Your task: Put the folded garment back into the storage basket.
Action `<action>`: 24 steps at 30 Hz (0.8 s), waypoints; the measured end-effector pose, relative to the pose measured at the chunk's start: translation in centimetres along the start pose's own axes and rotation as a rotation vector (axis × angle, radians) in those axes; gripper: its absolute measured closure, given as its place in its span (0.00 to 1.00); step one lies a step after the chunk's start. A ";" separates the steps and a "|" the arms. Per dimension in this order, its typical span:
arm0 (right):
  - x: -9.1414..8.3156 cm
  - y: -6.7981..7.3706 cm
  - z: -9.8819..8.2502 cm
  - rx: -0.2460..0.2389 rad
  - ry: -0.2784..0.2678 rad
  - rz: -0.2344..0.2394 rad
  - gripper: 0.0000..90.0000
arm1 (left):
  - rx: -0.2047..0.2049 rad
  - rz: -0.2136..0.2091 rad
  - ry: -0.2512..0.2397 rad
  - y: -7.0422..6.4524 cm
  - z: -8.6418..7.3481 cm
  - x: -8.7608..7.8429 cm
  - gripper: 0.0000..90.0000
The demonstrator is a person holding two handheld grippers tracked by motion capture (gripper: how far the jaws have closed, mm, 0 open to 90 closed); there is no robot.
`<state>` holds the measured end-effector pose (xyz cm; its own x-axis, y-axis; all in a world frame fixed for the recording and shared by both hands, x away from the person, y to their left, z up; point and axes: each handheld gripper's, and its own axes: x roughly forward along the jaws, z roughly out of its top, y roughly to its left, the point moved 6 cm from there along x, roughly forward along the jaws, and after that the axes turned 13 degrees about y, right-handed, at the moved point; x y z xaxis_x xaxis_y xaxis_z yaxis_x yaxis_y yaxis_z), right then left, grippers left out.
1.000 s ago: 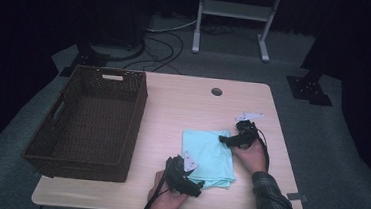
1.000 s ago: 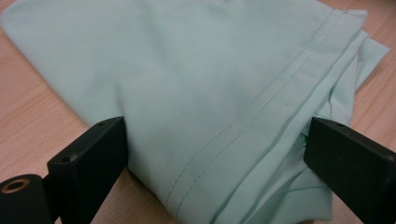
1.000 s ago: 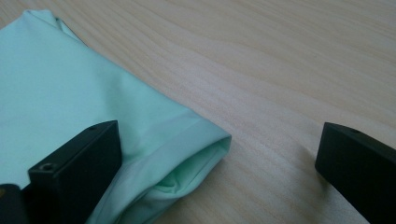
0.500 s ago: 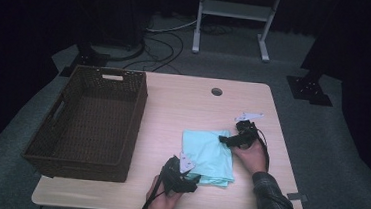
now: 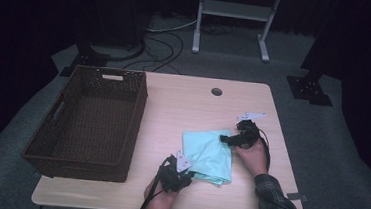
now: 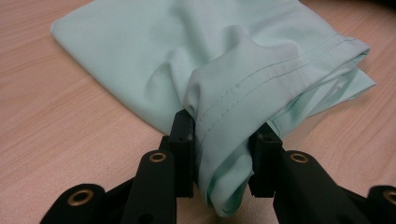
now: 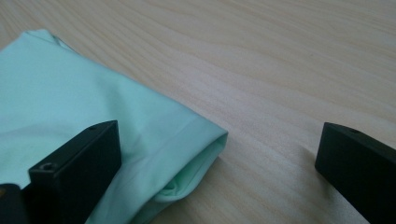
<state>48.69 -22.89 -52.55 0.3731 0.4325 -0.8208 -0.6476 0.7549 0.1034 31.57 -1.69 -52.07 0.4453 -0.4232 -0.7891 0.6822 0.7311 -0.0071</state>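
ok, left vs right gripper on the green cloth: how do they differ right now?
The left gripper has just been closing and pinches a bunched hem of the green cloth at its near corner. The right gripper stands wide open, one jaw over the cloth's far corner, the other over bare table. Both sit low at the cloth's edges.

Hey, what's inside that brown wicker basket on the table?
The wicker basket looks empty: its woven floor shows bare. The strip behind its near wall is hidden.

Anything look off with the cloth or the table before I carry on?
Nothing stands out. The folded mint cloth lies flat on the table; the left gripper has just been closing on its bunched hem, and the right gripper straddles its far corner with jaws open. The basket sits square.
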 end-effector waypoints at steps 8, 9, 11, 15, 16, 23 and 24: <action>-1.0 0.4 0.0 0.021 -0.075 0.080 0.04 | 0.003 0.004 0.001 0.0 0.0 0.0 0.76; -1.0 0.6 0.0 0.017 -0.073 0.083 0.04 | 0.004 0.004 0.001 0.0 0.0 0.0 0.76; -0.8 1.1 0.1 0.005 -0.064 0.087 0.04 | 0.004 0.005 0.001 0.0 0.0 0.0 0.76; -0.2 1.9 0.1 -0.033 -0.021 0.068 0.12 | 0.005 0.007 0.002 -0.1 0.0 0.0 0.76; -0.1 2.0 0.0 -0.039 -0.013 0.062 0.15 | 0.005 0.008 0.002 -0.1 0.0 0.0 0.76; -0.4 3.2 -0.4 -0.091 -0.031 0.071 0.43 | 0.001 0.004 0.001 0.0 0.0 0.0 0.76; -0.4 3.3 -0.4 -0.095 -0.034 0.069 0.47 | 0.001 0.003 0.001 0.0 0.0 0.0 0.76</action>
<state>46.14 -20.77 -52.11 0.3462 0.4997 -0.7940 -0.7320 0.6732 0.1045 31.55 -1.68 -52.07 0.4466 -0.4205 -0.7898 0.6814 0.7319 -0.0043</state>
